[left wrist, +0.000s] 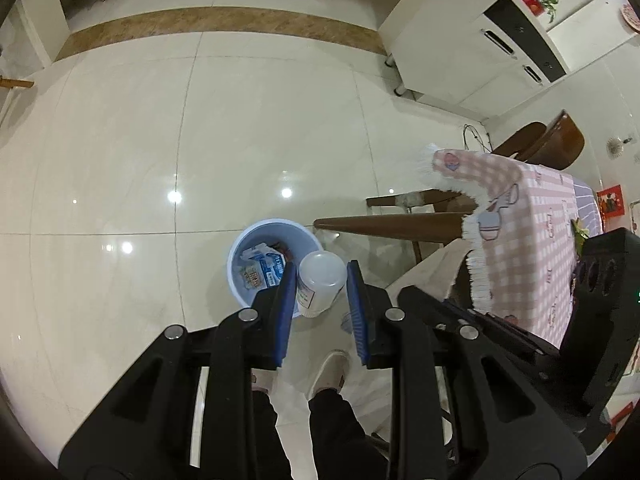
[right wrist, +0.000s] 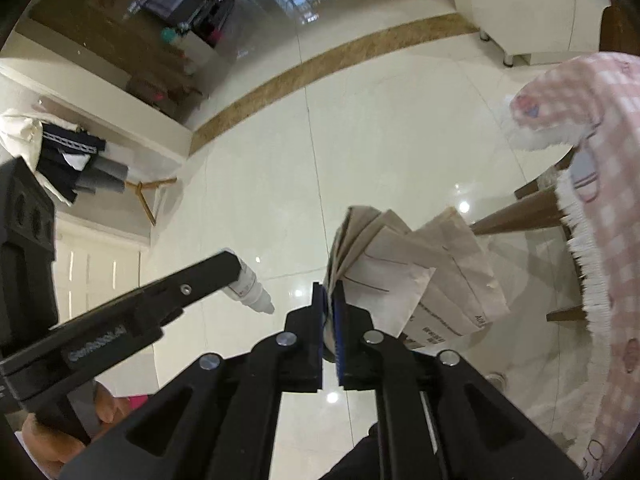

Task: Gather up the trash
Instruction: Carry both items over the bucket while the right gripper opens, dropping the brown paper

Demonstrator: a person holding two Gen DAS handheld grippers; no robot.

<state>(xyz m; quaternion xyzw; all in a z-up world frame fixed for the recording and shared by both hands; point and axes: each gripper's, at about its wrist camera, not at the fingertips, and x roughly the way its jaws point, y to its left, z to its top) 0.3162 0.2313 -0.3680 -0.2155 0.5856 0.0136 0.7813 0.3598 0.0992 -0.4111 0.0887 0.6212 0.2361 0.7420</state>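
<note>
- L gripper: blue pads spread apart; white plastic bottle seen btwn them, left pad against its side, gap on right side. Can't tell if gripped or loose.
- Bottle: translucent white, printed label on side, base toward cam; sits over near rim of bin.
- Light-blue round trash bin on floor below, just beyond left finger; blue/white carton and other wrappers already inside.
- R gripper: pads nearly closed, clamped on crumpled paper bag; bag fans out up and to the right, printed text near lower edge.
- From R cam: L gripper at left, same bottle's cap end poking out past its finger.
- Pink checked tablecloth w/ white fringe at right; wooden table leg beneath it.
- Glossy white tile floor; person's shoes and dark trousers below grippers.
</note>
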